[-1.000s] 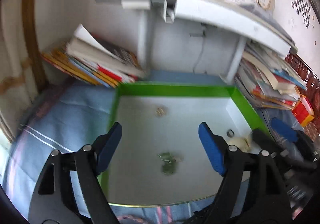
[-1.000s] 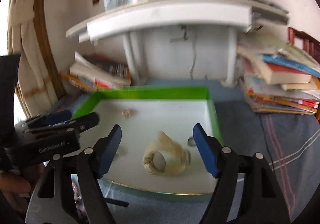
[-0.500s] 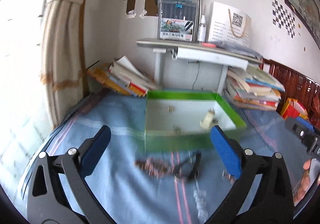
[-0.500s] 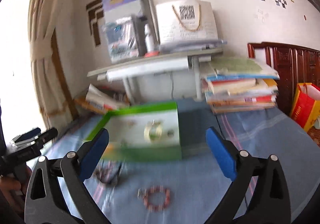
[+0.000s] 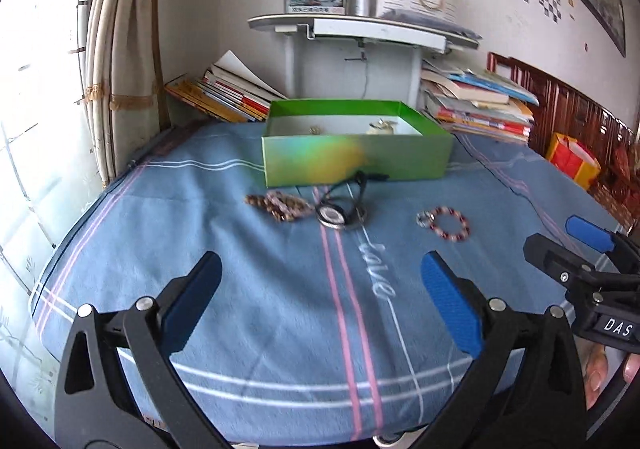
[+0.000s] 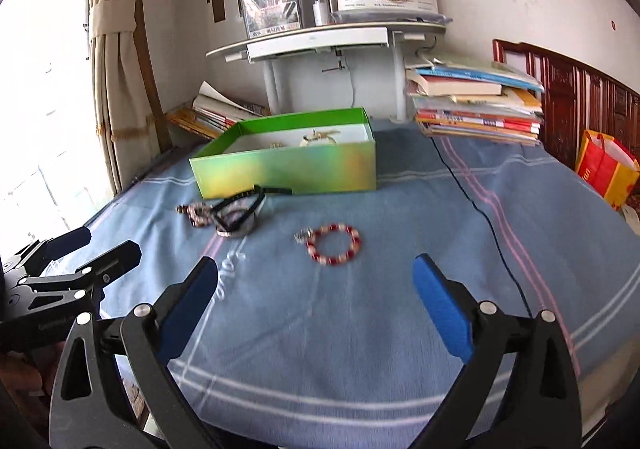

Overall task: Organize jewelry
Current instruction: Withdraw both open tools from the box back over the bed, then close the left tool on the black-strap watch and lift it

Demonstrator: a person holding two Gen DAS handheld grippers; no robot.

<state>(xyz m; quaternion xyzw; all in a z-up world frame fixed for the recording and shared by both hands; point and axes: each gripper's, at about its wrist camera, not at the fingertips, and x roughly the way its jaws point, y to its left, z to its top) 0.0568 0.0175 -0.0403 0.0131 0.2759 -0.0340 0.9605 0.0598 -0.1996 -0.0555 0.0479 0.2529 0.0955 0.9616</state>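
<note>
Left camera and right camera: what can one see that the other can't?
Only the left wrist view shows the right gripper and fingertips of the hand holding it. Only the right wrist view shows the left gripper and a black cable across the bedsheet. Both show the green box, the watch and the red bead bracelet.

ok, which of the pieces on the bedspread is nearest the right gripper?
The red-and-white bead bracelet, lying alone; the watch and brown beads lie farther left by the box.

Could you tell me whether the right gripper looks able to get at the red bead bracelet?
Probably yes: the right gripper is open and empty, and the red bead bracelet lies alone on bare cloth ahead.
</note>
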